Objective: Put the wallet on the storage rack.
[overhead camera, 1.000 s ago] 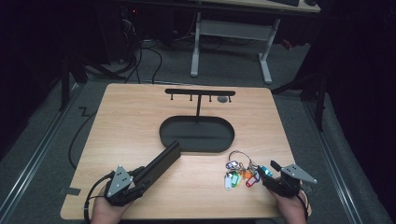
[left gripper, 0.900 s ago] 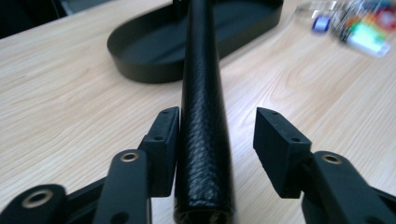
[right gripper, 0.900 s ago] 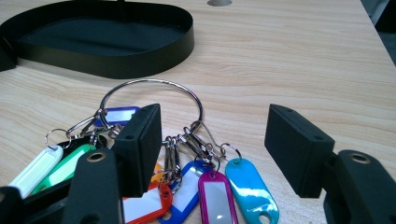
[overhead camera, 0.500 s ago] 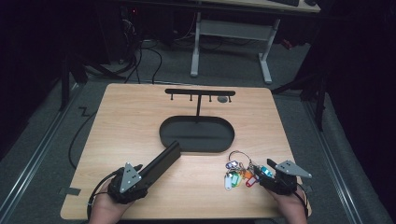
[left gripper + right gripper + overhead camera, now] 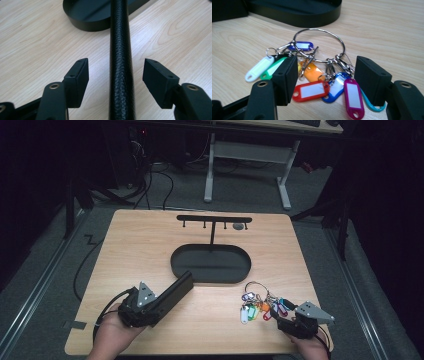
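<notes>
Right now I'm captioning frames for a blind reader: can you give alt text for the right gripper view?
An open claw straddles a bunch of coloured key tags on a metal ring, lying on a wooden table. A black oval tray sits beyond them.

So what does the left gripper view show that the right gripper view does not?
Left gripper view: a black textured bar running up between the open jaws of the left gripper, touched by neither.

Right gripper view: a metal key ring carrying coloured tags, lying on the table between the open jaws of the right gripper.

Both: the wooden table and the black oval tray.
</notes>
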Tool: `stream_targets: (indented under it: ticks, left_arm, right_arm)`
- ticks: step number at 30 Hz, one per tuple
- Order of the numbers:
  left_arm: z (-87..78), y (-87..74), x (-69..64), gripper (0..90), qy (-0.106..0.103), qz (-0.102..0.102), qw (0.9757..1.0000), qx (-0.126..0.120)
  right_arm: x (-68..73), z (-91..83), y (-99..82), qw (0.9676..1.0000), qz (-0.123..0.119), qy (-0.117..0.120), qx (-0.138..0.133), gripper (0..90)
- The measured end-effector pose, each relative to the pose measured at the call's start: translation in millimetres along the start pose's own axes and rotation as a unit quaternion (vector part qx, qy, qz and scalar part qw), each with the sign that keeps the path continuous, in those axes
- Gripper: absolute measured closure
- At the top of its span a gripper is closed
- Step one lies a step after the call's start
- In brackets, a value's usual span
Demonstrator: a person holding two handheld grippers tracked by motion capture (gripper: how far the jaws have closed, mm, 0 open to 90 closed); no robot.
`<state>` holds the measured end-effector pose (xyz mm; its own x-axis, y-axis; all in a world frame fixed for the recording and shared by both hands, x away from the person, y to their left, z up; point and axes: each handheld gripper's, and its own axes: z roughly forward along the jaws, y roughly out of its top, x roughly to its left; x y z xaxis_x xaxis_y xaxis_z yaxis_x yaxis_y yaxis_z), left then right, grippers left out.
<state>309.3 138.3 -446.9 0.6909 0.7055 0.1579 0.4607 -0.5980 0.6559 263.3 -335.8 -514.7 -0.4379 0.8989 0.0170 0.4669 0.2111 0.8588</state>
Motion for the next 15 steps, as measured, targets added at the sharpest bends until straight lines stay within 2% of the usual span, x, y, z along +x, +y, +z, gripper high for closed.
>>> stream_targets:
  ticks: [2,5,7,10,13,15]
  left_arm:
    - [-0.4,4.9,0.2,40.6,0.0,0.008,0.9999,0.013]
    - [0.0,10.5,2.1,40.9,-0.006,0.013,0.9996,0.026]
    - [2.5,14.4,4.4,40.9,-0.012,0.022,0.9987,0.046]
    - [5.3,17.4,6.8,40.3,-0.024,0.018,0.9979,0.058]
    - [8.0,21.4,9.8,40.3,-0.038,0.015,0.9964,0.074]
    - [9.8,24.9,10.7,41.7,-0.048,0.018,0.9943,0.094]
  right_arm:
    - [0.9,-1.2,1.7,0.9999,-0.006,0.0,-0.008,35.9]
    - [1.6,0.1,1.0,0.9999,-0.001,0.006,-0.011,35.9]
    - [1.3,1.9,0.1,0.9998,0.002,0.014,-0.011,35.9]
    - [2.0,3.2,-0.4,0.9998,-0.002,0.016,-0.007,36.0]
    - [2.0,3.6,-1.0,0.9999,-0.002,0.016,-0.005,35.9]
    - [2.0,4.5,-1.8,0.9999,-0.001,0.017,-0.001,35.9]
